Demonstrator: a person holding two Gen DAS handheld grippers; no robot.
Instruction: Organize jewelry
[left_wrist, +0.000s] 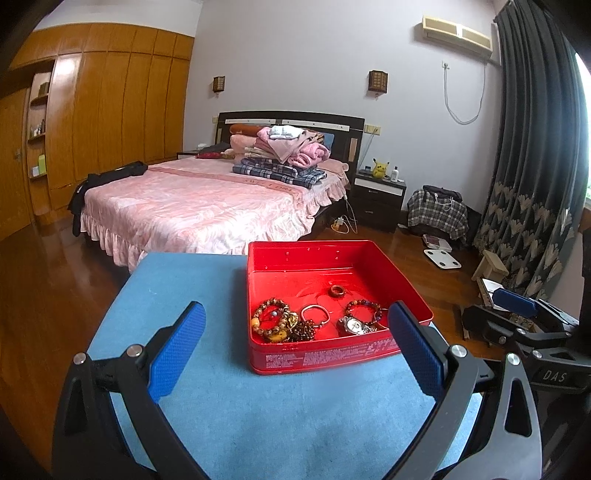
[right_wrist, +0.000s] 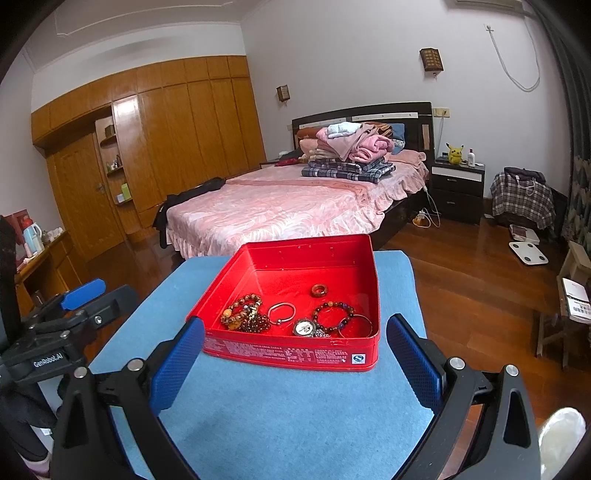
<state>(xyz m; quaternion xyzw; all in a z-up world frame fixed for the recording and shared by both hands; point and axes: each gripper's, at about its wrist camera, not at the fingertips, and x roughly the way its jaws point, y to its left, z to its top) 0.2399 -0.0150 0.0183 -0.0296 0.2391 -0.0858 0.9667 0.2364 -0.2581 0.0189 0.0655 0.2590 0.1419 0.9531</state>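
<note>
A red tin box (left_wrist: 325, 360) (right_wrist: 288, 356) stands open on a blue-covered table (left_wrist: 277, 417) (right_wrist: 288, 417). Inside lie bead bracelets (left_wrist: 271, 319) (right_wrist: 240, 312), a silver bangle (left_wrist: 314, 315) (right_wrist: 282, 312), a watch (left_wrist: 352, 325) (right_wrist: 306, 328), a brown ring (left_wrist: 338, 291) (right_wrist: 320, 290) and a dark bead bracelet (right_wrist: 332, 317). My left gripper (left_wrist: 295, 347) is open and empty, just in front of the box. My right gripper (right_wrist: 295, 362) is open and empty, its fingers either side of the box's near wall. Each gripper shows at the edge of the other's view.
Behind the table is a bed (left_wrist: 199, 206) with a pink cover and folded clothes. A wooden wardrobe (left_wrist: 110, 110) lines the left wall. A nightstand (left_wrist: 376, 195), bags, a scale (left_wrist: 442, 258) and a small stool (left_wrist: 491, 267) stand on the wooden floor at right.
</note>
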